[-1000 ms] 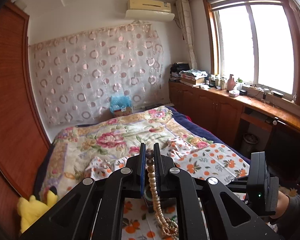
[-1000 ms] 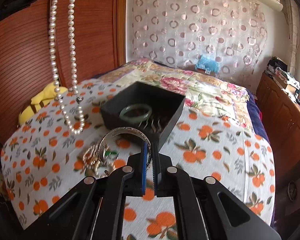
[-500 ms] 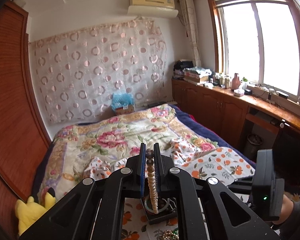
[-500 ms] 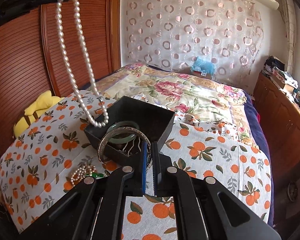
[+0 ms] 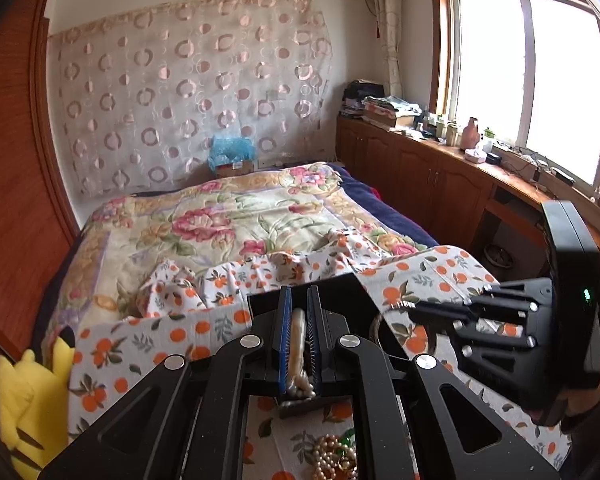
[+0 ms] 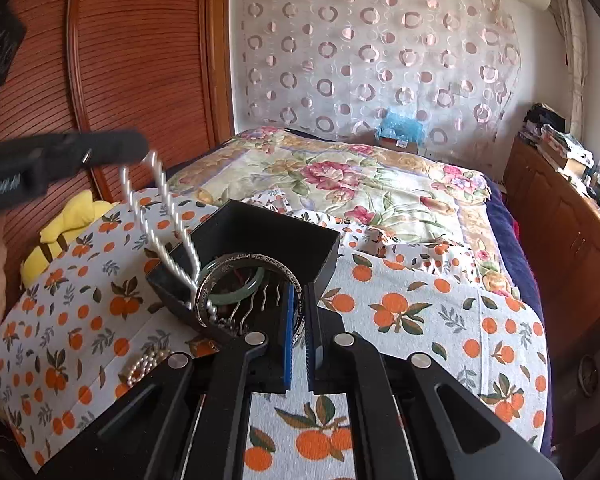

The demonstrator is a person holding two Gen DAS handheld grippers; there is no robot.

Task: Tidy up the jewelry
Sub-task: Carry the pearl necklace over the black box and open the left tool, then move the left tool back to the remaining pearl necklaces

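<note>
Left tool [image 5: 299, 320] pinches pearl necklace [image 6: 162, 224]; strand hangs down, low end inside black box [image 6: 260, 236]. Right tool [image 6: 299, 312] pinches silver bangle [image 6: 220, 276], held just over box's near edge. Green bangle [image 6: 242, 294] and wavy hairpins [image 6: 262, 300] lie inside box. Box sits on orange-print cloth [image 6: 420, 320] on bed [image 6: 360, 176]. Small bead heap [image 5: 334, 456] on cloth near box's near-left corner.

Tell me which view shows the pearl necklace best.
Right wrist view: the pearl necklace hangs, motion-blurred, from the left gripper into the black box. Left wrist view shows only a short stretch pinched between its fingers.
</note>
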